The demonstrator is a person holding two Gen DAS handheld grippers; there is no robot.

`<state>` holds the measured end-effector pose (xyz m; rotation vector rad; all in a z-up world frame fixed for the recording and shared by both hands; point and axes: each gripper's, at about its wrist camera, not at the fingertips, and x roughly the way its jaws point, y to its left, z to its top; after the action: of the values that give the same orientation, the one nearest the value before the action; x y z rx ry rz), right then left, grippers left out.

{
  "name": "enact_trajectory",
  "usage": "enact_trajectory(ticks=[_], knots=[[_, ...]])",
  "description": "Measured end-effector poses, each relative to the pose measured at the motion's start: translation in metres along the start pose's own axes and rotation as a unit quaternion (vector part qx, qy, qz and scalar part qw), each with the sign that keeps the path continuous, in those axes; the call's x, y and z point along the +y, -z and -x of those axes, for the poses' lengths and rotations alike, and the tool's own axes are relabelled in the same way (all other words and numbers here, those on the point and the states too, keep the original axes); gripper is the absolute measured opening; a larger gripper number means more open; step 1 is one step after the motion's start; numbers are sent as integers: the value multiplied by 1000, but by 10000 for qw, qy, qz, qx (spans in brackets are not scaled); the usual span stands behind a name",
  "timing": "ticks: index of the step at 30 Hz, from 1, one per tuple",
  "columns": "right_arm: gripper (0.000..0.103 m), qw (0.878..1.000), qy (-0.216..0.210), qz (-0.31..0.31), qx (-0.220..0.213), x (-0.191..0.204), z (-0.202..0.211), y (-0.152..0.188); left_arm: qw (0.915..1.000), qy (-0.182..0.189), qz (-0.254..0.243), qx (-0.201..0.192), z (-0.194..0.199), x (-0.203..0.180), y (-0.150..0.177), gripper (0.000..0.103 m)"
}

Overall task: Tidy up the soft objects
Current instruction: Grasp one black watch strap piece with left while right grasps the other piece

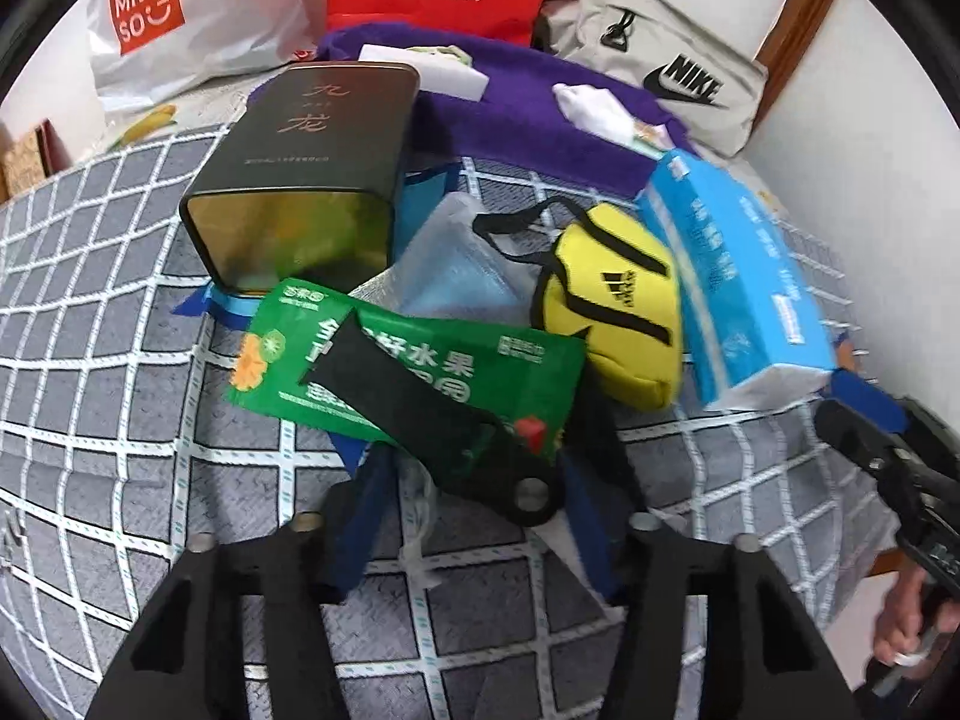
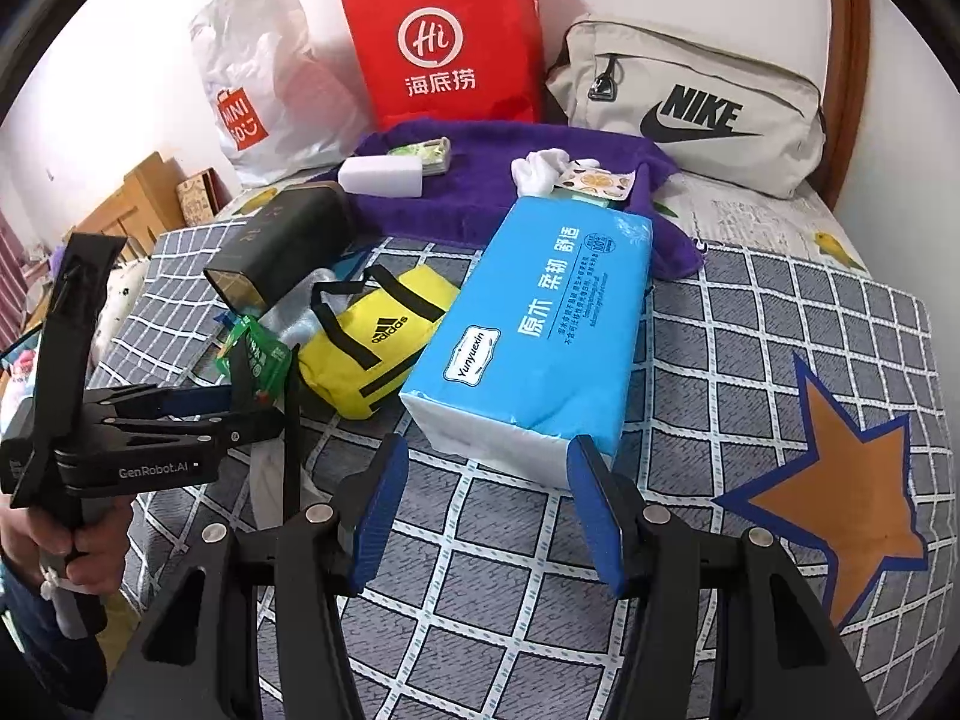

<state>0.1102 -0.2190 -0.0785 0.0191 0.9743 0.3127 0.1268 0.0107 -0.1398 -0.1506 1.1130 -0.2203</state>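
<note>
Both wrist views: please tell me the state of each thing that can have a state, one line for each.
left gripper: jaws around the green bag; grip unclear
right gripper: open, at the tissue pack's near end
tissue pack: lying flat
black tin: lying on its side
yellow bag: lying on its side
red paper bag: standing upright
Nike bag: leaning at the wall

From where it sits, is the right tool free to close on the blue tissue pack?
Probably yes. The right tool is open, its fingers flanking the tissue pack's near end, with nothing between. The yellow bag leans on the pack's far side, clear of the fingers.
</note>
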Motion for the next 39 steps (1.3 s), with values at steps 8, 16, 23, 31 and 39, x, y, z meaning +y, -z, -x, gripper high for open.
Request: enact_trajectory(ticks=[8,16,23,31,39], knots=[[55,10000,35,62,-47,4,3,0,9996,197,-207,-21,23,15,15,36],[55,9998,6,198,-25,11,3,2,9995,72,-237,169,31,36,39,34],[55,9996,9,263,45,14,-1,3,10000,33,2,44,36,49,38,52],[55,9994,30,303,142,16,-8,4,9991,-413,-104,-85,21,39,24,51],[55,9992,14,375,142,21,-7,5,9990,-331,-180,-231,21,42,21,21]])
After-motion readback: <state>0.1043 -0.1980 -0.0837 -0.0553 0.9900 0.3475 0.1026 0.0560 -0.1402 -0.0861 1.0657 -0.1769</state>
